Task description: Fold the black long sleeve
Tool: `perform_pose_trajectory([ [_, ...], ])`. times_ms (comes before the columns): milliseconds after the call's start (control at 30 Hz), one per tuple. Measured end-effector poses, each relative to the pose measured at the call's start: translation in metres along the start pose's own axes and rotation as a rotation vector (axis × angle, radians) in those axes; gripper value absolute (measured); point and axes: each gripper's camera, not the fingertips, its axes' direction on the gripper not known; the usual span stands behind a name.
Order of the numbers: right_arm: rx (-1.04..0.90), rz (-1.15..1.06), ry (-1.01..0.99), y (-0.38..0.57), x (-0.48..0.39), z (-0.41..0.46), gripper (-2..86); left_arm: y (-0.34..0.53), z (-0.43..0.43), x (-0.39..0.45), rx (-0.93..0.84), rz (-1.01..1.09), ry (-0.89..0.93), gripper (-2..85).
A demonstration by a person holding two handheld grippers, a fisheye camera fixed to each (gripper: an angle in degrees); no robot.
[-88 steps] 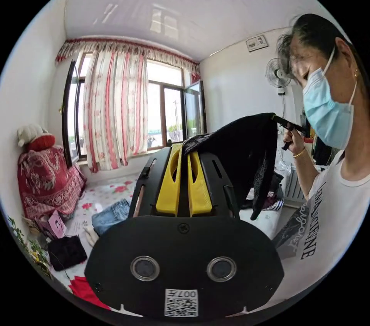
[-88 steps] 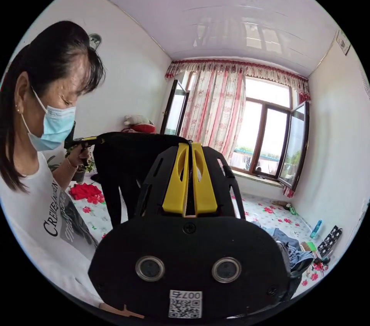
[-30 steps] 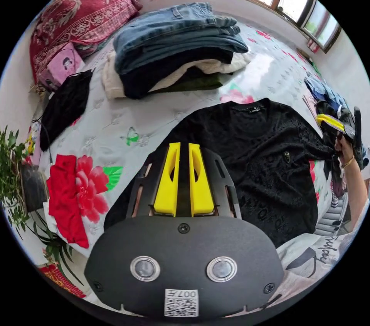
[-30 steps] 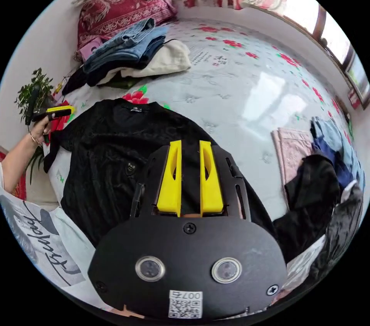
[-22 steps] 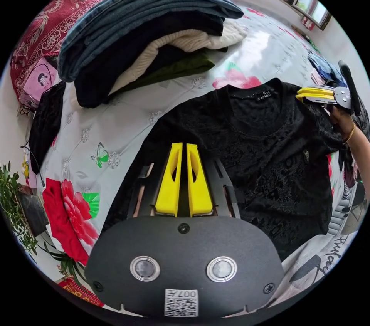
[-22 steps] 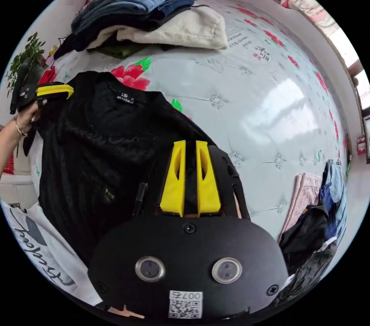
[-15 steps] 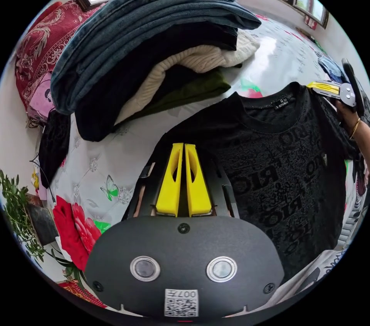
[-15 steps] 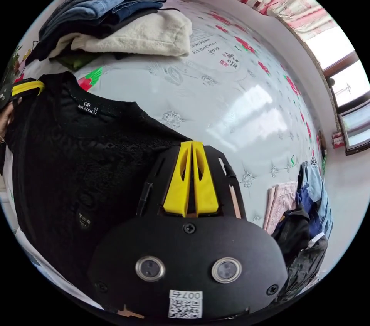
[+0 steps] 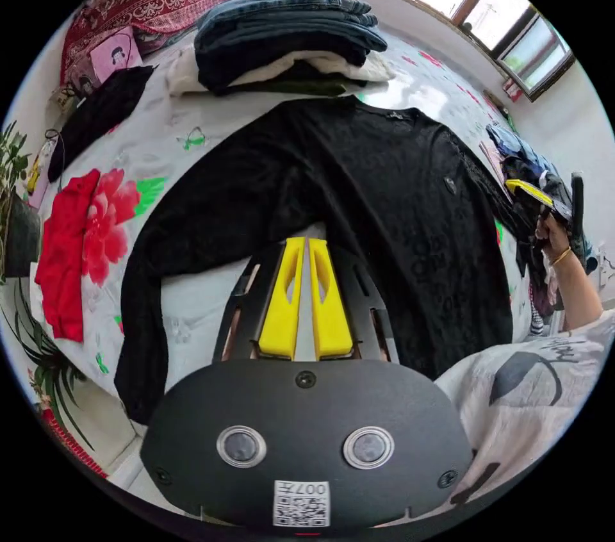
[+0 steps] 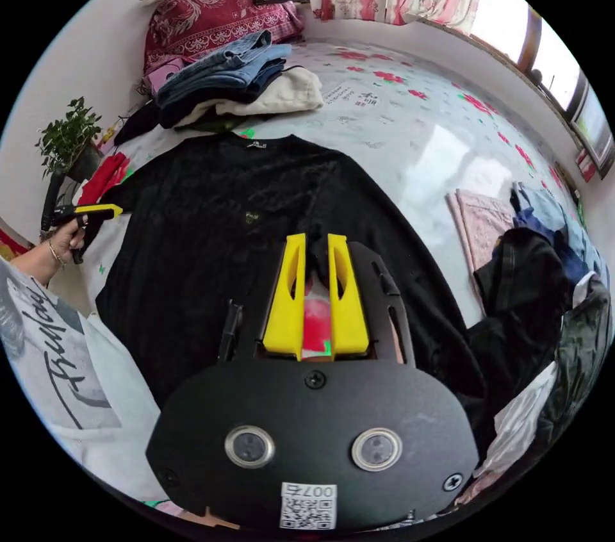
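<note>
In the left gripper view, a red garment (image 9: 64,260) lies at the left edge of the bed (image 9: 192,305), beside a potted plant (image 9: 13,209). The black long sleeve (image 9: 359,183) is spread flat, front up, on the flowered bed cover. Its collar points toward a stack of folded clothes (image 9: 288,49) at the far side, and its hem comes toward the person, so its long axis runs from the stack to the person. One sleeve runs down the left and ends near the bed's edge. The left gripper (image 9: 306,247) hovers above the gap between that sleeve and the body of the shirt; its yellow jaws stand slightly parted with bare bed cover between them, grasping nothing. At the right, the person's hand (image 9: 556,241) holds the right gripper (image 9: 528,189) raised beside the other sleeve, near a heap of unfolded clothes (image 9: 532,164).

In the right gripper view, the left gripper (image 10: 106,209) sits at the far left in a raised hand (image 10: 61,244), off the shirt's edge. The black long sleeve (image 10: 218,215) lies with its collar toward the stack of folded clothes (image 10: 237,81). The right gripper (image 10: 315,244) hangs over the shirt's right sleeve with jaws apart and empty, a red flower of the bed cover showing between them. A pink folded cloth (image 10: 480,228) and the heap of unfolded clothes (image 10: 538,273) lie to the right.
</note>
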Motion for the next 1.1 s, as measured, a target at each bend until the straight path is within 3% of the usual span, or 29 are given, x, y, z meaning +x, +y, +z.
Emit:
perform_pose_trajectory([
  [133, -0.126, 0.118, -0.060, 0.118, 0.005, -0.027, 5.6, 0.110, -0.006, 0.001, -0.087, -0.066, 0.014, 1.5],
  [367, -0.217, 0.158, -0.104, 0.230, -0.010, -0.044, 7.7, 0.194, 0.004, 0.021, -0.133, -0.036, 0.038, 6.3],
  [600, -0.212, 0.052, -0.151, 0.239, -0.047, -0.029, 6.1, 0.215, 0.018, 0.043, -0.071, -0.009, 0.039, 7.9],
  [700, -0.249, -0.006, -0.114, 0.231, -0.059, -0.013, 2.9, 0.209, 0.022, 0.057, -0.059, 0.041, -0.051, 2.6],
  [833, -0.229, -0.041, -0.088, 0.208, -0.060, -0.015, 0.4, 0.181, 0.035, 0.083, -0.115, 0.165, 0.001, -0.4],
  [1100, -0.126, 0.039, -0.063, 0.187, -0.047, -0.036, 0.4, 0.141, -0.038, 0.126, 0.193, 0.244, 0.246, -0.9],
])
